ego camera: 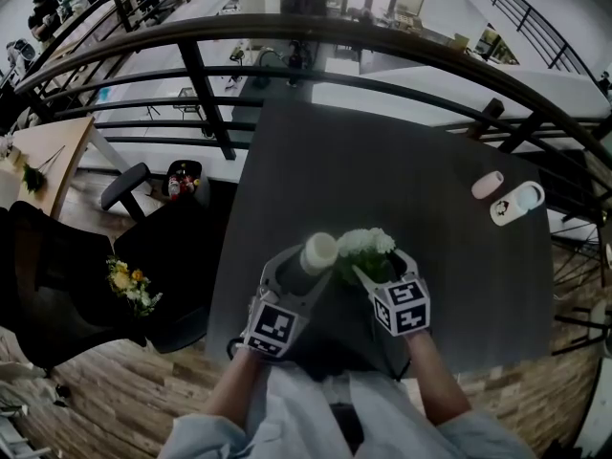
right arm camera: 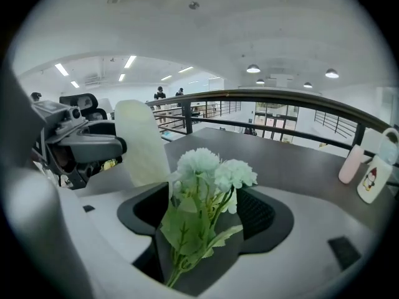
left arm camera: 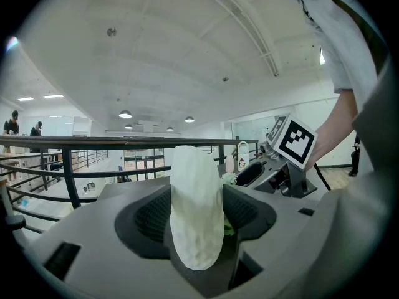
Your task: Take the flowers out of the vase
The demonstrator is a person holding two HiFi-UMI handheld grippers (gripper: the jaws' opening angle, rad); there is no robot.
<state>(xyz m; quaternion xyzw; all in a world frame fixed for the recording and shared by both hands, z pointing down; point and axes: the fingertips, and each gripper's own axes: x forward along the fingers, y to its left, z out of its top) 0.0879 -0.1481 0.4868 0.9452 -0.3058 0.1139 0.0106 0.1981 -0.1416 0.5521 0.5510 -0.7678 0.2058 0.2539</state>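
Dark grey table [ego camera: 402,161] beside a black railing [ego camera: 287,29]. Left gripper [left arm camera: 196,215]: jaws closed on the white vase [left arm camera: 194,179], pads against both its sides. Right gripper [right arm camera: 209,215]: jaws spread wide, with the white flowers [right arm camera: 212,170] standing loose between them, outside the vase and just to its right.

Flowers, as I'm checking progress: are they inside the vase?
No: in the right gripper view the flowers stand between the right gripper's jaws, apart from the vase at left.
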